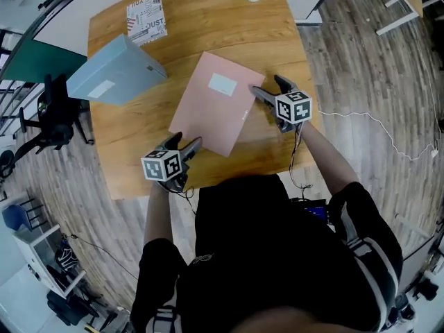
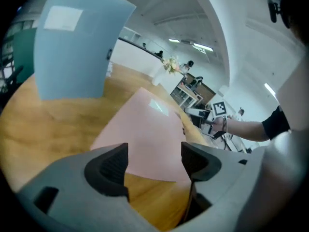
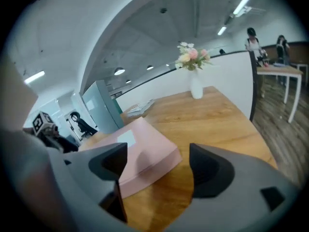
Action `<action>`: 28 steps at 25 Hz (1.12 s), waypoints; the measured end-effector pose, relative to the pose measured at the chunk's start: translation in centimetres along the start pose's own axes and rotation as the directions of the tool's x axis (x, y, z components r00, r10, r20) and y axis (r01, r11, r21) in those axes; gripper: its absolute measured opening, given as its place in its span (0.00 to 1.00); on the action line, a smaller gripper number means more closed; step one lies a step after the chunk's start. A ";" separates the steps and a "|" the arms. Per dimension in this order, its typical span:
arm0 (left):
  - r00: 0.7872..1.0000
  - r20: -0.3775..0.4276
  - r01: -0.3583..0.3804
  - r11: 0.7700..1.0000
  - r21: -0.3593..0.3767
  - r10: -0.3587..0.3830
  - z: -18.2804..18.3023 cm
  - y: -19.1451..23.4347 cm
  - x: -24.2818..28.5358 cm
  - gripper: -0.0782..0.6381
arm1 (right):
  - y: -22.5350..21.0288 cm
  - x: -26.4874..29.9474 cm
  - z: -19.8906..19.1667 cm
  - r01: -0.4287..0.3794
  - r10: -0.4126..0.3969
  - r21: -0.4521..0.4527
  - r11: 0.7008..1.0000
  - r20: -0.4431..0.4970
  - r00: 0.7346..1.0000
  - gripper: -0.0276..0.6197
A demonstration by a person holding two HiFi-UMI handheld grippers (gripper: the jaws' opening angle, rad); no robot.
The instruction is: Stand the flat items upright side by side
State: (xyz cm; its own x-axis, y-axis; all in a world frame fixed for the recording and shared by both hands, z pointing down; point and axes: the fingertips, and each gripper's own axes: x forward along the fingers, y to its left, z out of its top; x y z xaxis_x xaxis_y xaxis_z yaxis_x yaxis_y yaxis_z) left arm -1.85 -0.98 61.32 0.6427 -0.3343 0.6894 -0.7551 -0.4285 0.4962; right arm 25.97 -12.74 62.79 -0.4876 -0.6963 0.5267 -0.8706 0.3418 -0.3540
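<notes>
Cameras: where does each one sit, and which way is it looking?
Head view: on the person's head, looking steeply down at the table; shows dark clothing, left gripper and right gripper.
Left gripper view: on the left gripper, looking over the lying pink folder toward the standing blue folder; shows its own open jaws and the right forearm.
Right gripper view: on the right gripper, facing the flower vase; shows its own open jaws.
Shared: all views see the pink folder.

Head view looks down; both low gripper views share pink folder [image 1: 215, 106]
</notes>
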 end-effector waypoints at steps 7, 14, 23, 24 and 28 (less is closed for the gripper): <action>0.993 -0.121 0.051 0.943 0.330 -0.012 11.2 1.9 5.4 0.66 | 6.4 -0.8 -5.1 0.001 0.022 0.388 0.922 -0.053 0.998 0.67; 0.956 -0.289 0.086 0.899 0.429 0.046 12.6 4.2 12.7 0.70 | 6.4 1.0 -6.2 0.167 -0.141 0.545 0.822 -0.089 0.986 0.67; 0.979 -0.205 0.068 0.968 0.240 -0.018 10.2 4.1 12.2 0.64 | 5.4 2.2 -6.6 0.150 -0.081 0.383 0.912 -0.191 0.978 0.60; 0.983 -0.186 0.045 0.974 0.221 -0.004 9.5 4.1 11.6 0.64 | 5.4 2.4 -6.6 0.130 -0.057 0.353 0.927 -0.209 0.976 0.60; 0.981 -0.190 0.003 0.986 0.169 0.029 4.9 3.1 8.7 0.64 | 5.8 3.0 -6.1 0.016 0.049 0.215 0.976 -0.290 0.956 0.60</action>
State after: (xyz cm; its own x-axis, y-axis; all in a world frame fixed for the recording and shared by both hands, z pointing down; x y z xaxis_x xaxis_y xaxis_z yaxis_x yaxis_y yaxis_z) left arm 1.99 -9.36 66.25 0.5838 -0.1807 0.7915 -0.7200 -0.5657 0.4019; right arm 19.05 -9.03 67.08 -0.5275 -0.4662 0.7102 -0.8434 0.1869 -0.5038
